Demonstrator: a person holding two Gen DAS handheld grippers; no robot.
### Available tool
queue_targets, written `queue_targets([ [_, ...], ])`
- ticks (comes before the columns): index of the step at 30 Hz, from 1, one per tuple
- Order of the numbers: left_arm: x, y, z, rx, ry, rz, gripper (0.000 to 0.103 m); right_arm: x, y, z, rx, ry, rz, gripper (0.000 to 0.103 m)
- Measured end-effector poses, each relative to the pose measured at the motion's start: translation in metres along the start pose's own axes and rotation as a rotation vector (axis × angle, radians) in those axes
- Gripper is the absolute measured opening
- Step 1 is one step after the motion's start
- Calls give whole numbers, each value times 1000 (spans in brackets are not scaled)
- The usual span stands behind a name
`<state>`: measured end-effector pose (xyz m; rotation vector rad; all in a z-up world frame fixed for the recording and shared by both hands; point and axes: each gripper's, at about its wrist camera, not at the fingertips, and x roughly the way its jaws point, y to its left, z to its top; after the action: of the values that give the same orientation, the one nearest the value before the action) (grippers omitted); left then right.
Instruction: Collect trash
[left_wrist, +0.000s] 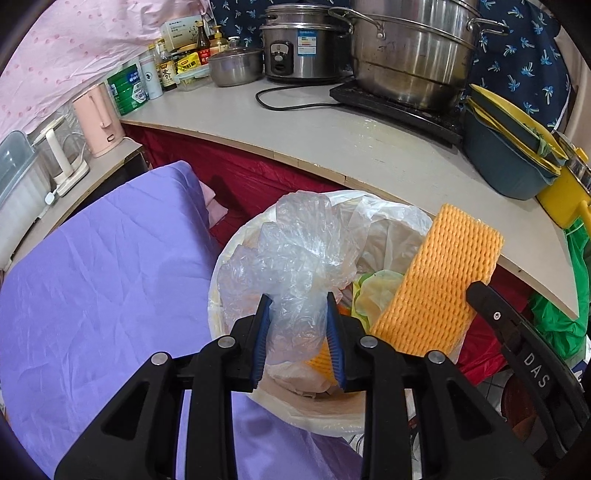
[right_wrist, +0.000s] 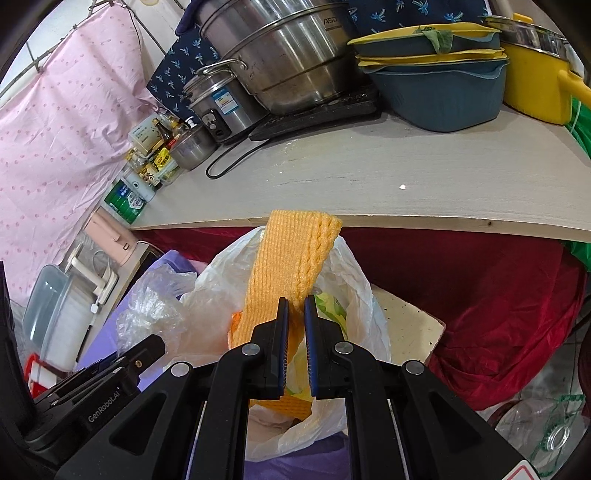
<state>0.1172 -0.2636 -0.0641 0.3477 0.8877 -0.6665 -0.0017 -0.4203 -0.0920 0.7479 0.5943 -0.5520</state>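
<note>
The bin, lined with a white bag, stands just below the front edge of the bench, with the purple sheet beside it. Take the bin as the mark for everything else.

The foam net, an orange sleeve, stands tilted over the bin's mouth, its lower end inside the rim. The right tongs are clamped narrowly on it. The clear wrap, a crumpled plastic wad, hangs over the bin's middle. The left tongs stand partly apart with the wad between their pads; whether they press on it cannot be told.

Both pieces look ready to drop. To do it well, keep each piece inside the rim, spread the tongs fully, and lift straight up. The wrap is light and clingy, so it may stick to a pad; the net is springy and may tip out over the rim.
</note>
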Motion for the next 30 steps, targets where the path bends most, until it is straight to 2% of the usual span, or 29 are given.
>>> queue_targets([
  [3, 4, 6, 1, -18, 1, 9, 37, 7, 3, 0, -11, 10, -3, 9],
  [5, 4, 10, 1, -31, -10, 23, 53, 12, 8, 0, -20, 20, 3, 12],
  [8, 0, 19, 2, -53, -27, 44, 62, 14, 15, -1, -26, 19, 1, 16],
  [16, -14, 44, 2, -110, -38, 71, 68, 5, 25, -1, -31, 7, 21, 23],
  [24, -38, 52, -6, -120, -62, 87, 74, -14, 32, -4, -44, -1, 33, 23],
  [30, -55, 53, -17, -117, -73, 97, 78, -32, 45, -14, -112, 3, 18, 31],
])
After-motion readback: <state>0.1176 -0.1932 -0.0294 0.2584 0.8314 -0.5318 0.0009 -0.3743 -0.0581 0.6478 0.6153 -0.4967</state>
